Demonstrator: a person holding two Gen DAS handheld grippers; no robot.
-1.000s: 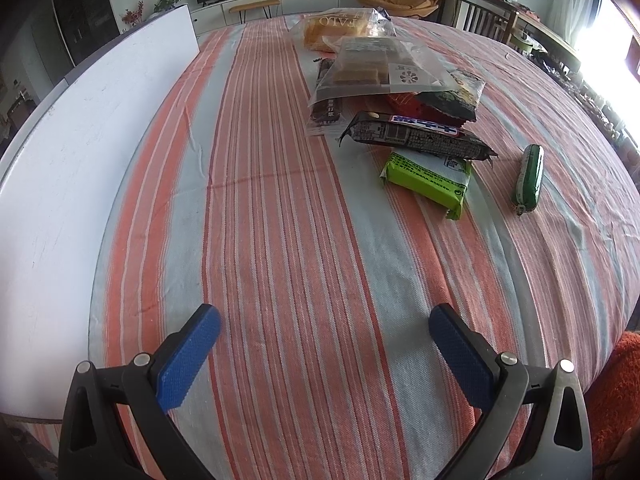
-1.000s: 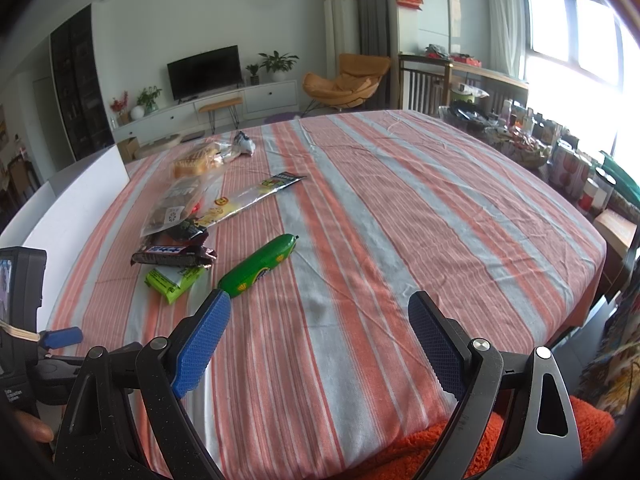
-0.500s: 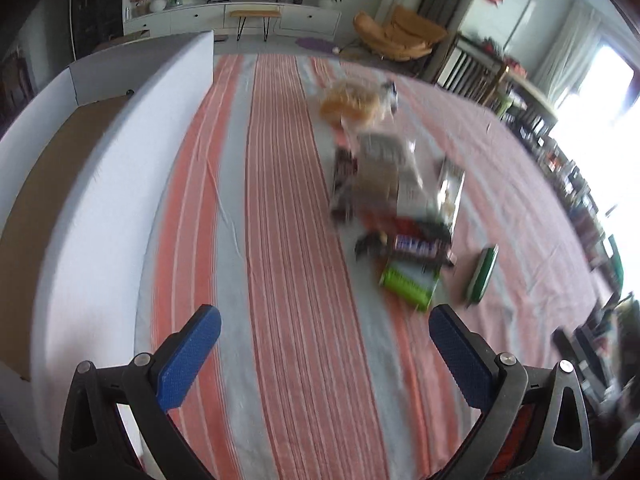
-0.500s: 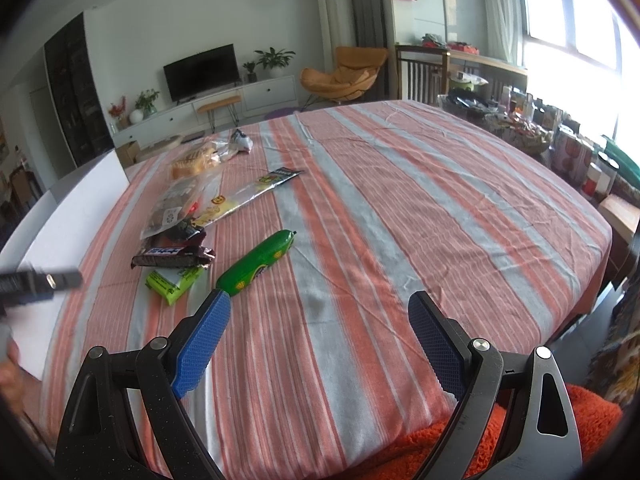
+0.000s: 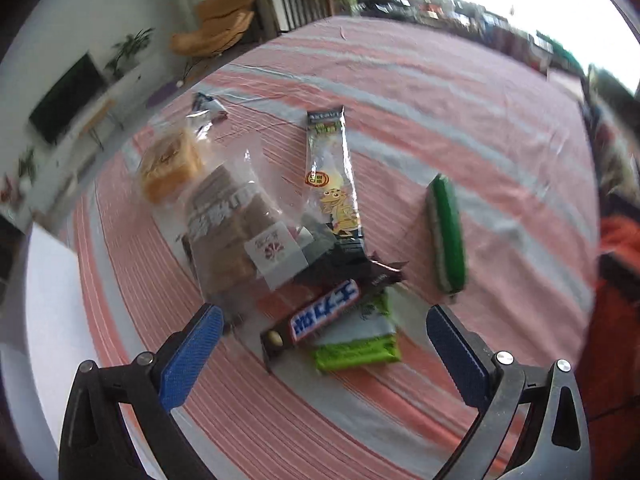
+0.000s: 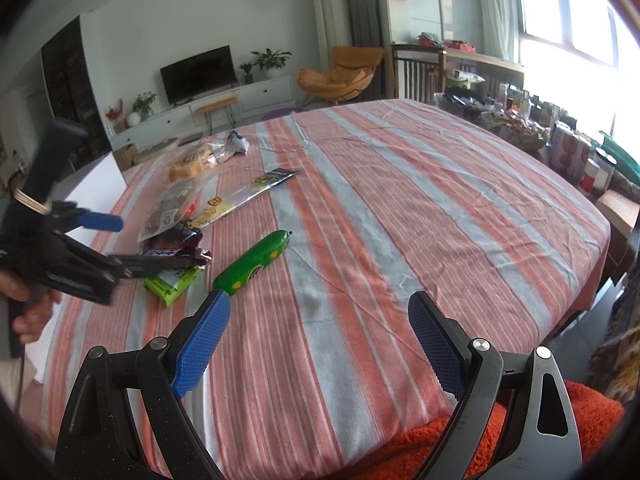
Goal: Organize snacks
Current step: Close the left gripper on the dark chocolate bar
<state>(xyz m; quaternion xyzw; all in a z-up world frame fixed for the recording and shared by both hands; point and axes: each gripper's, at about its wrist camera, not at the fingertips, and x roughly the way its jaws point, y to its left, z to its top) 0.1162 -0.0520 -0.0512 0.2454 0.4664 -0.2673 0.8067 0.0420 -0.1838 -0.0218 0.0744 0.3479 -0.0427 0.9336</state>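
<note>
While the left gripper (image 5: 320, 350) is hanging spread wide and empty over the table (image 5: 460, 120), the snacks are lying in a loose pile just ahead of it. Ahead and to the left of this gripper, the clear bag of brown wafers (image 5: 236, 232) is resting against the orange cake in clear wrap (image 5: 168, 164), and its slippery edge is reaching almost to the left fingertip (image 5: 196, 344). Directly between the fingers, the brown chocolate bar (image 5: 320, 316) is lying on top of the light green packet (image 5: 356, 348), and its far end is sitting under the long cartoon-printed packet (image 5: 332, 176). In my judgement, if the gripper is closing here, it is risking to pinch two wrappers together, or to drag the wafer bag with the bar. Ahead and to the right, the dark green sausage-shaped snack (image 5: 446, 236) is lying alone, so it is looking like the safer first pick, though its round body may be rolling away from the pads.

The right gripper (image 6: 320, 344) is also standing wide and empty, well back from the pile, with this same green snack (image 6: 256, 262) just ahead of its left finger. Both grippers may be colliding if they are reaching for it together.
</note>
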